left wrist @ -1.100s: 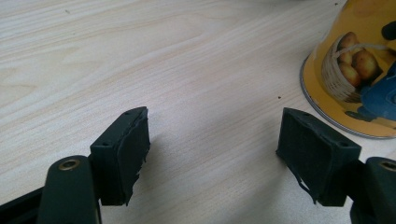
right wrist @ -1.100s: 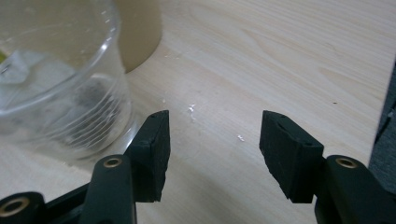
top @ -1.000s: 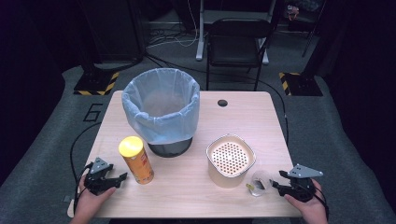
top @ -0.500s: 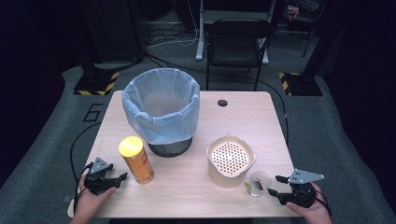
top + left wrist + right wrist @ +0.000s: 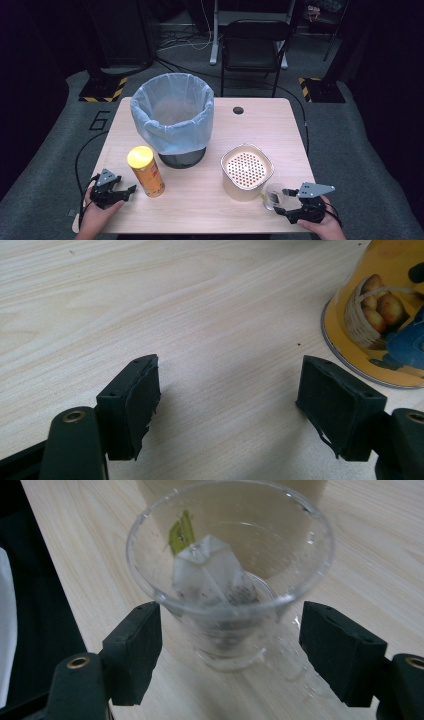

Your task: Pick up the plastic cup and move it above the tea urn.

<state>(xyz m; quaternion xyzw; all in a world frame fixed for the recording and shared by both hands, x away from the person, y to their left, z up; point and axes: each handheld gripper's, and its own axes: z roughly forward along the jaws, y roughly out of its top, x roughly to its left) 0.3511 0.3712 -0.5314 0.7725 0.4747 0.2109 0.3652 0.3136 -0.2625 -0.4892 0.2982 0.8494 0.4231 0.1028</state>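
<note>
Right gripper view shows the right gripper (image 5: 230, 650), jaws just spreading, straddling a clear cup (image 5: 227, 575) beside the beige container (image 5: 247, 171); a careless squeeze could tip it.

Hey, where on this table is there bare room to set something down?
The biggest bare patch is the table's far right, between the lined bin, the cable hole and the beige container. Another lies along the near edge between the chips can and the beige container. The near right is crowded: the clear cup stands close beside the container.
</note>
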